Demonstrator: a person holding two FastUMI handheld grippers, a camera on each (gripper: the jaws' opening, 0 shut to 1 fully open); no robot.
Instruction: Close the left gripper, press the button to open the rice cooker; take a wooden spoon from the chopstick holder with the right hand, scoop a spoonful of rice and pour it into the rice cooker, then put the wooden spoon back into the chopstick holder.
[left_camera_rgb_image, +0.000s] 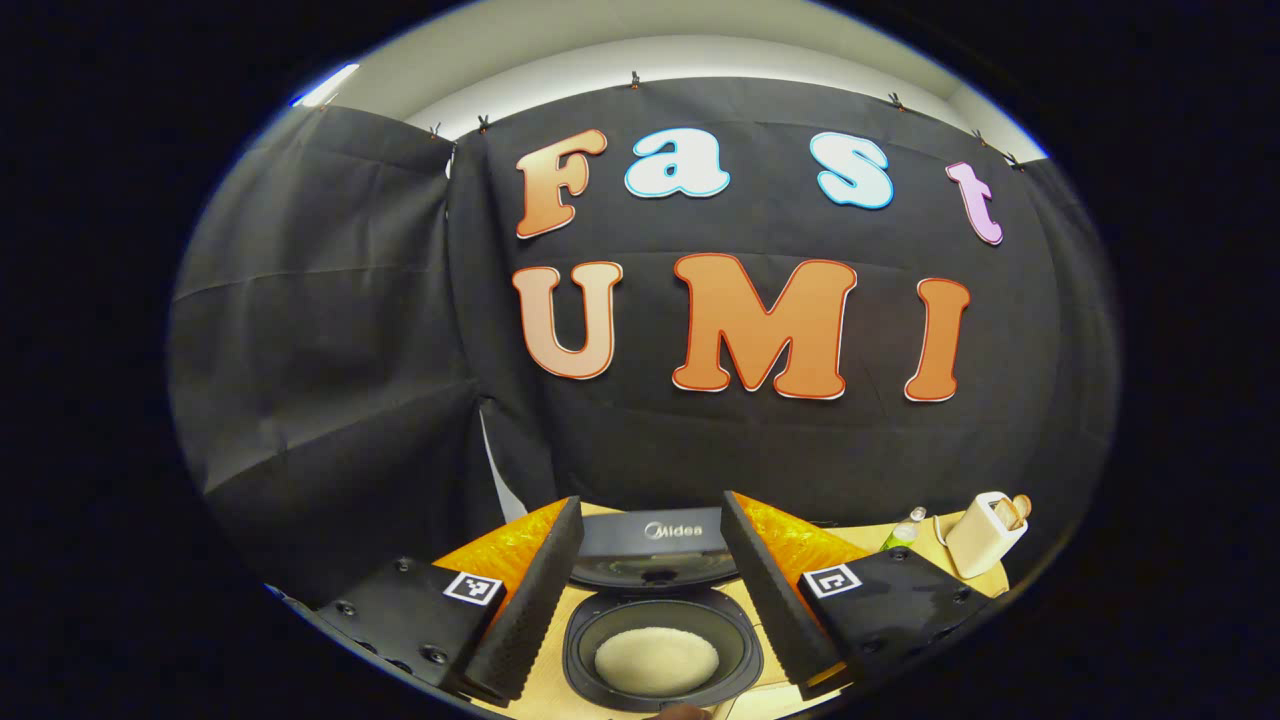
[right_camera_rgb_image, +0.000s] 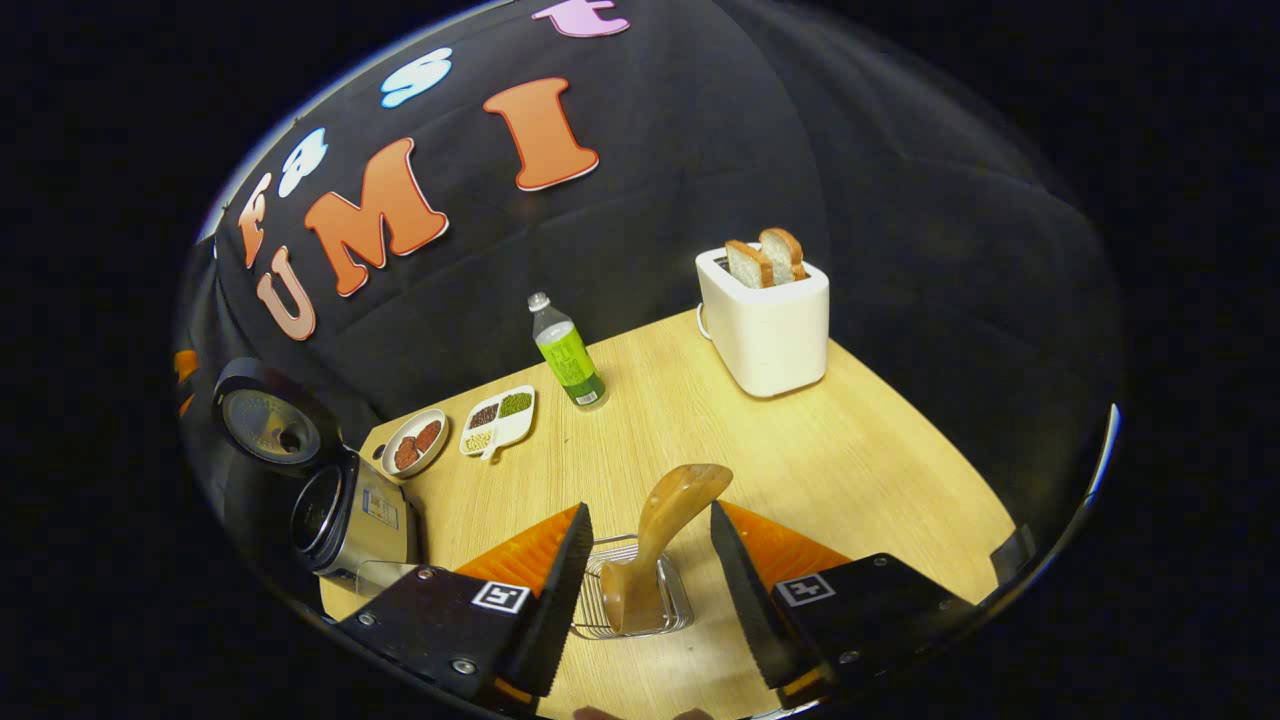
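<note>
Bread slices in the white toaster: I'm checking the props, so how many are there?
2: both tan-crusted bread slices stand side by side in the white toaster's slots, one on the left, one on the right. None elsewhere that I can see.

Right gripper (right_camera_rgb_image: 640, 590), jaws apart, flanks the wooden spoon (right_camera_rgb_image: 660, 530) standing in the wire holder (right_camera_rgb_image: 640, 605). Behind the holder: toaster (right_camera_rgb_image: 765, 320), bottle (right_camera_rgb_image: 567, 355). Left of it: open rice cooker (right_camera_rgb_image: 330, 500).
</note>
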